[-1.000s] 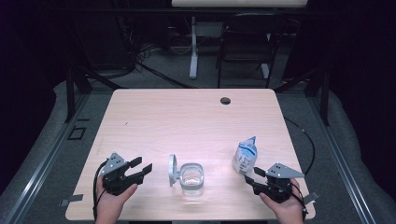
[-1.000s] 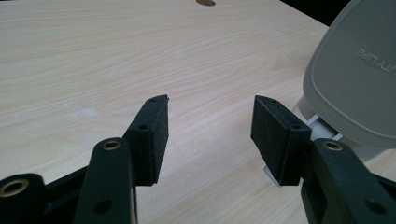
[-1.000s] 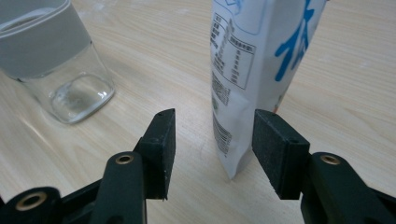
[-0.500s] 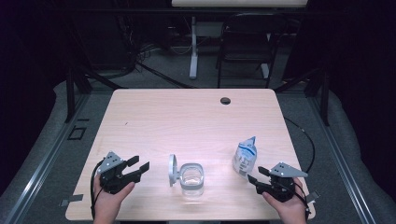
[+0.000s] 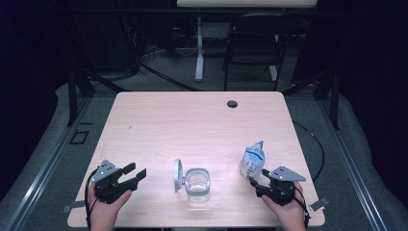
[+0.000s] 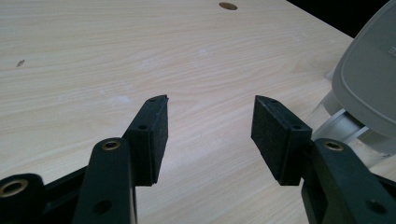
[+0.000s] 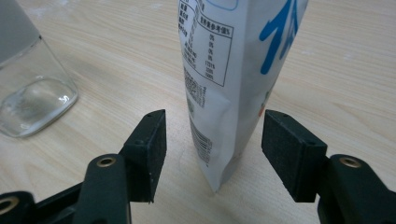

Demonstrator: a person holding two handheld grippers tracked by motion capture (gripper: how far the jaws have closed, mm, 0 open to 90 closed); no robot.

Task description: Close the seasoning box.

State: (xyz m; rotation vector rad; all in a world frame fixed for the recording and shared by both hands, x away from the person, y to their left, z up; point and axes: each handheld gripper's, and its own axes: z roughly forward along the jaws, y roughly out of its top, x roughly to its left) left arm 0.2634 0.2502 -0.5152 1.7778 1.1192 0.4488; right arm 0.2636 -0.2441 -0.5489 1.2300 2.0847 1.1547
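Right gripper view: right gripper fingers, just opening wide, flank the standing pouch untouched (blue lettering, tiny unreadable print).

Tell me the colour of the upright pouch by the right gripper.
The pouch is white with blue lettering and black printed text; the right gripper view shows it best.

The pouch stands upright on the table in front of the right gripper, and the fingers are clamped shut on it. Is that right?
Not quite. The pouch does stand upright on the table in front of the right gripper, but the fingers are open, having just been opening, with a gap on each side of the pouch. The right gripper view shows this.
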